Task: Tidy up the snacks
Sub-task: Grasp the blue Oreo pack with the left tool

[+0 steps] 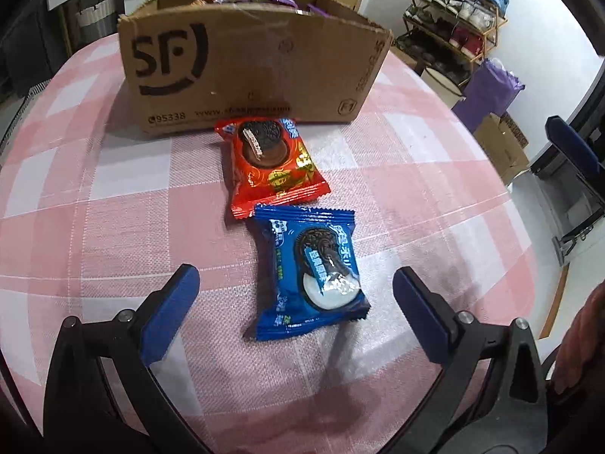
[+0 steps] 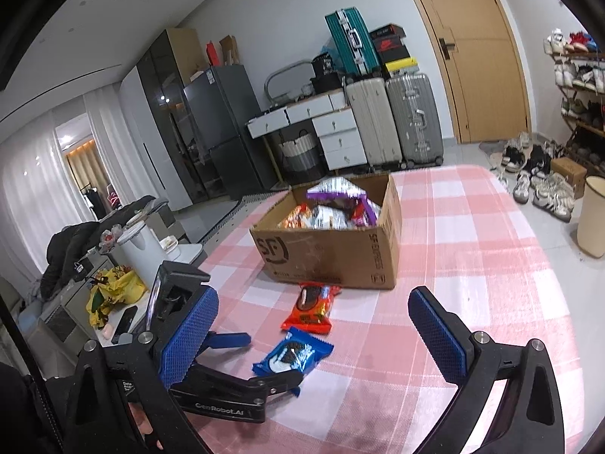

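Left gripper and right gripper, fingers released, near blue cookie packet; red cookie packet abuts cardboard box on pink checked tablecloth.

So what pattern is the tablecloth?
Pink and white checks on the tablecloth, clearest in the left wrist view.
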`<state>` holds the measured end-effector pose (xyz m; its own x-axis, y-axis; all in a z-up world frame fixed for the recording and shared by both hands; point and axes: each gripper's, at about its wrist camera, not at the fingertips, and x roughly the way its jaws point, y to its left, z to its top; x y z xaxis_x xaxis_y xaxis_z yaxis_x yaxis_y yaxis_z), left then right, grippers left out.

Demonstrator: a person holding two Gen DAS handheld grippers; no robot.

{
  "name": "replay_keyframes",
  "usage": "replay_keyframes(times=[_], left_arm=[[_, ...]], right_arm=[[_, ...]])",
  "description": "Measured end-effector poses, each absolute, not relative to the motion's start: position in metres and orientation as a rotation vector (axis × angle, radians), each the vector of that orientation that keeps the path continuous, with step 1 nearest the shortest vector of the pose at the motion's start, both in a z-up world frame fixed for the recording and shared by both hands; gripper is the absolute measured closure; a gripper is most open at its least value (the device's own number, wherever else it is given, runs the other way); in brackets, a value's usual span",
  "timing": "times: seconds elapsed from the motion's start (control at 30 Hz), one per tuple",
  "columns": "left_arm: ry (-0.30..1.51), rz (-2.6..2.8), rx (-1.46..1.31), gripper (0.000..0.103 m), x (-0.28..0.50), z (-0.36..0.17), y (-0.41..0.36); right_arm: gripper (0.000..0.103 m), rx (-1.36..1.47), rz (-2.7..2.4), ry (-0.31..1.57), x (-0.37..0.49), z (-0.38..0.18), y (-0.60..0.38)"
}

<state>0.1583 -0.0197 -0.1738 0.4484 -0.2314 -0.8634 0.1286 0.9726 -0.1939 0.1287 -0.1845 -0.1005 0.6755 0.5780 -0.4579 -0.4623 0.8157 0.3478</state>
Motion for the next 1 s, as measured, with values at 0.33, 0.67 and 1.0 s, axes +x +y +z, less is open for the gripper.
replay_keyframes(times=[0.33, 0.67, 1.0], left_arm=[[1.089, -0.195, -0.065, 0.002, 0.172, -0.19, -0.035], [1.059, -0.19, -0.059, 0.053, 0.17, -0.187, -0.024], [1.047, -0.227, -0.104, 0.062, 0.165, -0.185, 0.004]], right_arm=[[0.001, 0.24, 0.585, 0.623, 0.139, -0.121, -0.19], [0.001, 0.239, 0.585, 0.653, 0.142, -0.132, -0.187], [0.001, 0.219, 0.596, 0.656, 0.136, -0.13, -0.178]])
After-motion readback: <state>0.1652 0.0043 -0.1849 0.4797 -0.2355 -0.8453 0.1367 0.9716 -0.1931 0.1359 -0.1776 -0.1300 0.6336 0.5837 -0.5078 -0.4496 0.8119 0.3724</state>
